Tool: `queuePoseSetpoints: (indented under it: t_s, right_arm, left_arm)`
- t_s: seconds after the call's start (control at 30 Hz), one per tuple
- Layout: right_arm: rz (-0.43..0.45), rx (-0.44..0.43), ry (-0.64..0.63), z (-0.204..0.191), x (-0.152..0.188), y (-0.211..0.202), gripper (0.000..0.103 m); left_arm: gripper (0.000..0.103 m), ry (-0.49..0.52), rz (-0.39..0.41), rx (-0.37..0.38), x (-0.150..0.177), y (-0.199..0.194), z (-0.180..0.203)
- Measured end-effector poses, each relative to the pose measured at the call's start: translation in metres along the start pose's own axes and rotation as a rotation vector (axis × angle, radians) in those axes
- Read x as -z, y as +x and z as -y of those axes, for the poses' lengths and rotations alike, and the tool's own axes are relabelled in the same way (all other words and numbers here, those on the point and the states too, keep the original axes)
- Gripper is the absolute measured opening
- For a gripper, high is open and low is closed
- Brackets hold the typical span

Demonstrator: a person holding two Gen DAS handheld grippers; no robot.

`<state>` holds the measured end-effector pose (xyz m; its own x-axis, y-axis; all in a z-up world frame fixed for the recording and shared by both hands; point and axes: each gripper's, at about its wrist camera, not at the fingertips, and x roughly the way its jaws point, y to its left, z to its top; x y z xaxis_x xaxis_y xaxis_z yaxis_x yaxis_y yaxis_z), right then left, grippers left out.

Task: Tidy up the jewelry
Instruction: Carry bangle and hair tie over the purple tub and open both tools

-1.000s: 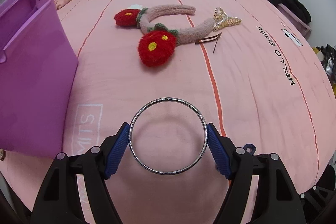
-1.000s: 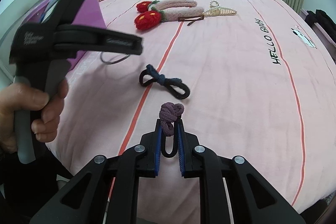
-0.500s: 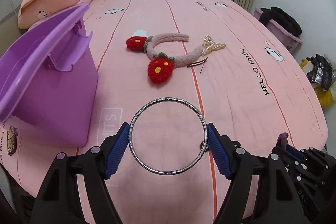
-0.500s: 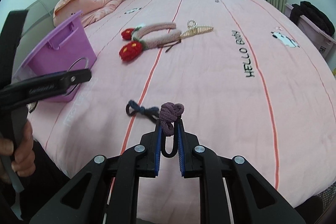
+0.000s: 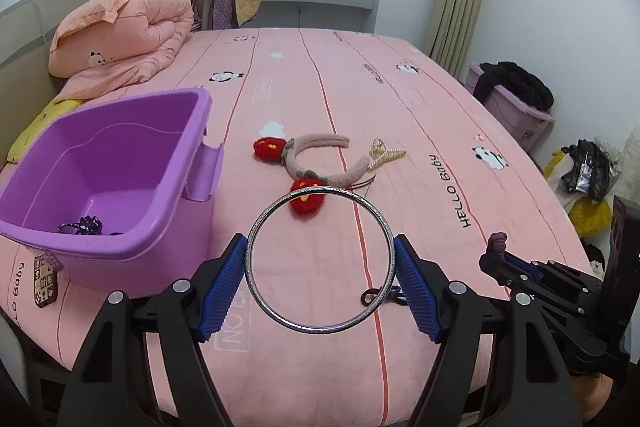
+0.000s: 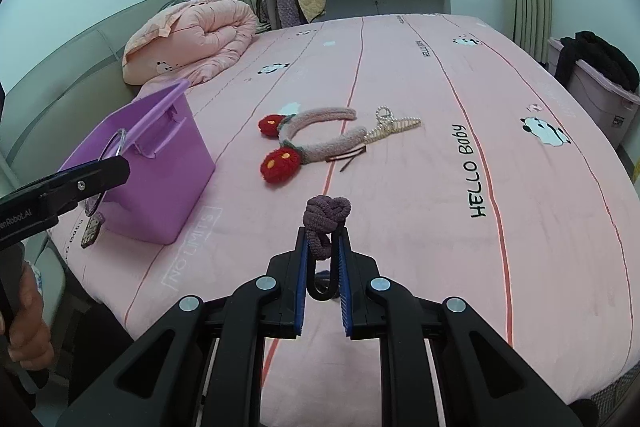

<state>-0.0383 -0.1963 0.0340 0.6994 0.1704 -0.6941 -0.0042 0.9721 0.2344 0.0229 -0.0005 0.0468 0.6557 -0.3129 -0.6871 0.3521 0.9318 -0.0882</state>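
Observation:
My left gripper is shut on a silver bangle, held in the air above the pink bed. My right gripper is shut on a mauve knotted hair tie, also raised; it shows at the right of the left wrist view. A purple bin stands to the left, with small dark pieces at its bottom. The left gripper and bangle show beside the bin in the right wrist view. A dark hair tie lies on the bed below the bangle.
A pink headband with red strawberries, a pearl hair claw and a thin brown clip lie mid-bed. A folded peach quilt is at the far left. A lilac box with black clothes stands right of the bed.
Both grippers have risen and pulled back from the bed, each keeping its item. The bin's inside has come into the left wrist view.

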Motion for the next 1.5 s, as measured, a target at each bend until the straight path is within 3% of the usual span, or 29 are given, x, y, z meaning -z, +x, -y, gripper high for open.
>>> queuePoseSetpoints:
  t_s: [0.3, 0.6, 0.97, 1.3, 1.5]
  right_arm:
    - [0.054, -0.148, -0.061, -0.059, -0.053, 0.008, 0.014]
    - [0.050, -0.285, -0.157, -0.153, -0.104, 0.043, 0.014]
    - [-0.074, -0.348, -0.282, -0.260, -0.134, 0.115, 0.014]
    - [-0.212, -0.323, -0.284, -0.291, -0.136, 0.171, 0.014]
    - [-0.245, -0.300, -0.304, -0.304, -0.130, 0.185, 0.014]
  left_arm:
    - [0.071, -0.045, 0.130, -0.081, -0.026, -0.053, -0.056]
    - [0.071, -0.115, 0.162, -0.227, -0.040, -0.062, -0.146]
    - [0.071, -0.201, 0.086, -0.354, -0.045, -0.034, -0.255]
    - [0.071, -0.219, -0.022, -0.348, -0.038, 0.009, -0.299]
    - [0.071, -0.229, -0.083, -0.334, -0.033, 0.028, -0.310]
